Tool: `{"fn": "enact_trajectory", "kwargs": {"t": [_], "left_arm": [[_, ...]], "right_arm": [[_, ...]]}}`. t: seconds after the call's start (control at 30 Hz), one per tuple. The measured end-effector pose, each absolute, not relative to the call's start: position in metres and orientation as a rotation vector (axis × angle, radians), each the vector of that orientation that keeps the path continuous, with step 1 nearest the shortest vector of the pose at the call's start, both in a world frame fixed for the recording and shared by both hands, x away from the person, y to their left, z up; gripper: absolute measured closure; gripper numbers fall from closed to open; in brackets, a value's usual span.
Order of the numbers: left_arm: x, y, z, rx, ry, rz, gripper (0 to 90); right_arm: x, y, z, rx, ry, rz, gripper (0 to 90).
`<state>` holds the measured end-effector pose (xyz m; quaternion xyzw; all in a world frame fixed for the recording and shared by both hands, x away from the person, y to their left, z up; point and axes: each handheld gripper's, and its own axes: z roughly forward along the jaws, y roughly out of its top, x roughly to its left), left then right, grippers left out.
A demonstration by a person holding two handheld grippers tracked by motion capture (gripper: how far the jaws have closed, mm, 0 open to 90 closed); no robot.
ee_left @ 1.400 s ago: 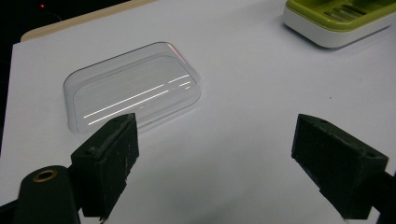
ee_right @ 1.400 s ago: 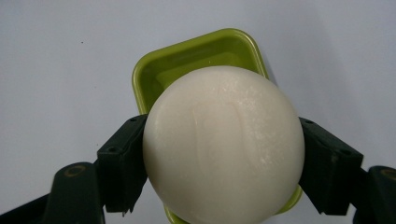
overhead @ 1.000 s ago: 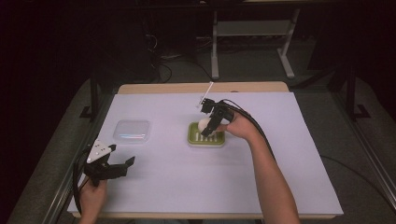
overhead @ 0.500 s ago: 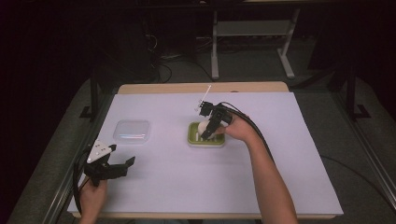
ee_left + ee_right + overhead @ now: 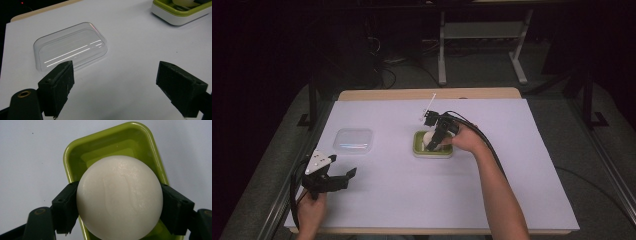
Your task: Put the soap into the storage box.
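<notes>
The right gripper (image 5: 432,144) is squeezing a round white soap (image 5: 119,197) between its two black jaws. In the right gripper view, one jaw is pressing on the left side of the soap and one on the right side, so the soap is not slipping out. The soap is hanging right over the green soap dish (image 5: 75,157), near the middle of that picture. I think the hand is holding it there because the soap belongs in the dish, and the dish is there to catch it. I cannot tell if the soap is touching the bottom of the dish yet.

In the high view, the dish is sitting in the middle of the white table (image 5: 512,190).

The left gripper (image 5: 343,176) is waiting at the lower left of the high view. Its jaws are standing wide apart and are holding nothing. In the left gripper view, a clear plastic lid (image 5: 71,47) is lying flat on the table at the upper left, just past the jaws. I think this gripper is staying near the lid so it is ready to pick it up.
</notes>
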<state>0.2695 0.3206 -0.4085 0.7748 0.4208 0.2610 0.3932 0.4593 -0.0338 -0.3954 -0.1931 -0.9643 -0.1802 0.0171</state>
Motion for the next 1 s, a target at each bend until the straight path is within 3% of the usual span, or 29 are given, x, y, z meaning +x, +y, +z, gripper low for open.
{"fn": "enact_trajectory", "kwargs": {"t": [0.83, 1.0], "left_arm": [[0.2695, 0.3200, -0.4088, 1.962, 1.073, 0.659, 14.5], [0.2696, 0.3190, -0.4092, 1.961, 1.072, 0.658, 14.5]], "right_arm": [[0.4607, -0.0377, -0.3967, -0.631, -2.997, -0.547, 24.3], [0.4606, -0.0412, -0.3909, -0.644, -2.987, -0.605, 27.5]]}}
